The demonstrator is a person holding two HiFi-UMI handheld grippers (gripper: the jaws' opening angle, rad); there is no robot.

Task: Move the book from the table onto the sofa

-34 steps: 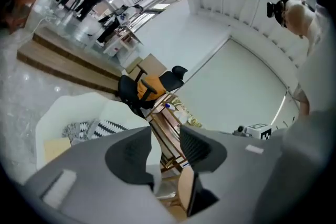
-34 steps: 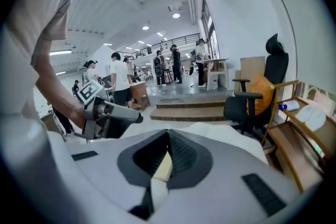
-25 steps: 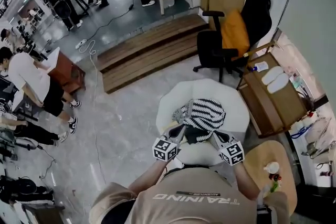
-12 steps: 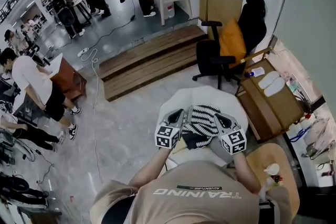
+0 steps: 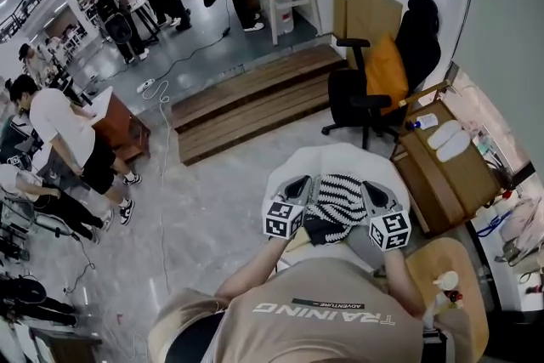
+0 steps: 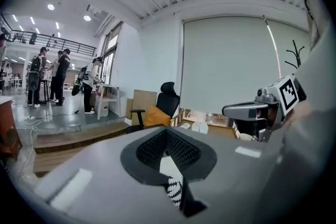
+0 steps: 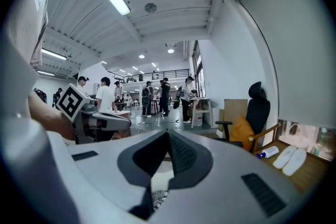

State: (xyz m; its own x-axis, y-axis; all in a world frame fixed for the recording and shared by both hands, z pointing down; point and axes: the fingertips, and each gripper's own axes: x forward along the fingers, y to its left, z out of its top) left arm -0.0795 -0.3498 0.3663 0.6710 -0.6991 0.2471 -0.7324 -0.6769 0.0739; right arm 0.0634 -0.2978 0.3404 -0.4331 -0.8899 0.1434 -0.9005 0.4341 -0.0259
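Note:
The book (image 5: 334, 201), with a black-and-white striped cover, hangs above the round white table (image 5: 340, 159), close to the person's chest. My left gripper (image 5: 299, 188) is shut on its left edge and my right gripper (image 5: 374, 195) is shut on its right edge. In the left gripper view the left gripper (image 6: 167, 136) has its jaws together, and a sliver of the striped book (image 6: 174, 191) shows under them. The right gripper view shows the right gripper (image 7: 168, 139) the same way, with a bit of the book (image 7: 157, 196) below. No sofa shows clearly.
A black office chair with an orange cushion (image 5: 382, 68) stands behind the table. A wooden cabinet (image 5: 446, 170) is at the right, a small round wooden table (image 5: 450, 268) at the lower right. Wooden steps (image 5: 255, 98) lie further off; several people (image 5: 64, 127) stand at the left.
Both grippers have risen with the book held between them, lifting it off the white table and nearer the person's body. The jaws have stayed shut.

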